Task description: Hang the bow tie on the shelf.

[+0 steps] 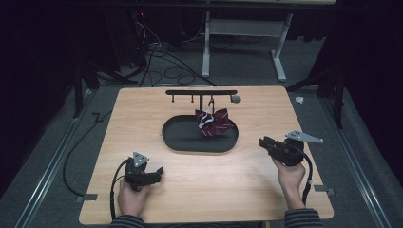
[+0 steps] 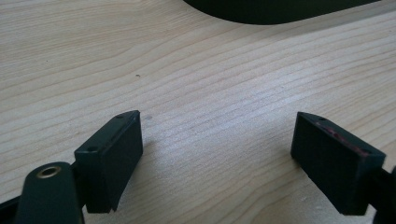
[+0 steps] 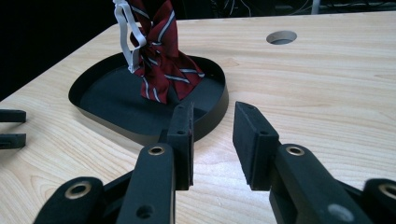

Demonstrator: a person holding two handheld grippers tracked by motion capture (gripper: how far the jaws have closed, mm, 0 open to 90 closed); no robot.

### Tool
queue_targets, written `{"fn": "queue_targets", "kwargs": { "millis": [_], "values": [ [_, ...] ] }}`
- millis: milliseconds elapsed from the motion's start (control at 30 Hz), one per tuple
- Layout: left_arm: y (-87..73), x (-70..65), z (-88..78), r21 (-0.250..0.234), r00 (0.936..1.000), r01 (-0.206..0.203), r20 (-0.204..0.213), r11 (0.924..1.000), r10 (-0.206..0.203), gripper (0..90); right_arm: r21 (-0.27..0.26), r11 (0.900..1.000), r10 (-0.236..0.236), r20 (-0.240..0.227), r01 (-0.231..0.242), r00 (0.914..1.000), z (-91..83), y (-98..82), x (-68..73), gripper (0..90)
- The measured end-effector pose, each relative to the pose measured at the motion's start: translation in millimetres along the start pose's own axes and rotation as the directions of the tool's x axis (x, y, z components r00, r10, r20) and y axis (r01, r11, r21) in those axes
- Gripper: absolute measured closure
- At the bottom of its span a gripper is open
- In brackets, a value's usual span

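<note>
Black jaws on my left gripper (image 2: 217,154) stand wide apart with only bare wood grain between them; it has hold of nothing and sits low over the wooden table (image 1: 142,109) at my near left. My right gripper (image 3: 212,140) has its jaws partly open, a narrow gap between the pads, and nothing in that gap either. From above, the left gripper (image 1: 142,175) and the right gripper (image 1: 275,147) are well apart, each in a hand, one to either side of the tray.

Ahead of the right gripper's jaws lies the black oval tray (image 3: 215,105), its near rim just beyond the left pad. Inside it, toward the far side from my right gripper, rests a dark red striped cloth (image 3: 161,70), bunched and standing tall, its lower folds touching the tray floor. A white loop (image 3: 128,32) runs along its upper part. In the high view the cloth (image 1: 216,122) hangs from the black rack (image 1: 202,92) that stands just behind the tray (image 1: 178,137), ahead of both grippers. In the left gripper view, a dark edge of the tray (image 2: 280,11) shows beyond the jaws.

Past the tray from the right gripper, a round hole (image 3: 281,37) opens in the tabletop.
</note>
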State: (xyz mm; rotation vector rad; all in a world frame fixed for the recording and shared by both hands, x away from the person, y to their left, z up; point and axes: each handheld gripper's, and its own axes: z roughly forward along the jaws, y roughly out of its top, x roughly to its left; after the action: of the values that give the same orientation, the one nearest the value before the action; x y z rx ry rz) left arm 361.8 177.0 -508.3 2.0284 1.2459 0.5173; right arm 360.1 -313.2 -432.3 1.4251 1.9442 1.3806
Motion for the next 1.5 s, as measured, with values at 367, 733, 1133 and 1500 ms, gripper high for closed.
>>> {"fn": "queue_targets", "kwargs": {
  "millis": [367, 733, 1133, 1500],
  "values": [
    [0.0, 0.0, 0.0, 0.000, 1.0000, 0.000, 0.000, 1.0000, 0.000, 17.1, 0.016, 1.000, 0.017, -0.006, -0.016, 0.9998, 2.9, -9.2, -0.3, 70.6],
    [0.0, 0.0, 0.0, 0.000, 1.0000, 0.000, 0.000, 1.0000, 0.000, 17.1, 0.030, 0.999, 0.029, -0.015, -0.029, 0.9995, 6.1, -18.7, -0.5, 70.6],
    [0.0, 0.0, 0.0, 0.000, 1.0000, 0.000, 0.000, 1.0000, 0.000, 17.1, 0.060, 0.997, 0.049, -0.019, -0.048, 0.9986, 14.9, -32.1, 0.0, 70.6],
    [0.0, 0.0, 0.0, 0.000, 1.0000, 0.000, 0.000, 1.0000, 0.000, 17.0, 0.088, 0.995, 0.048, -0.030, -0.045, 0.9984, 23.3, -39.5, 3.5, 70.6]
  ]
}}
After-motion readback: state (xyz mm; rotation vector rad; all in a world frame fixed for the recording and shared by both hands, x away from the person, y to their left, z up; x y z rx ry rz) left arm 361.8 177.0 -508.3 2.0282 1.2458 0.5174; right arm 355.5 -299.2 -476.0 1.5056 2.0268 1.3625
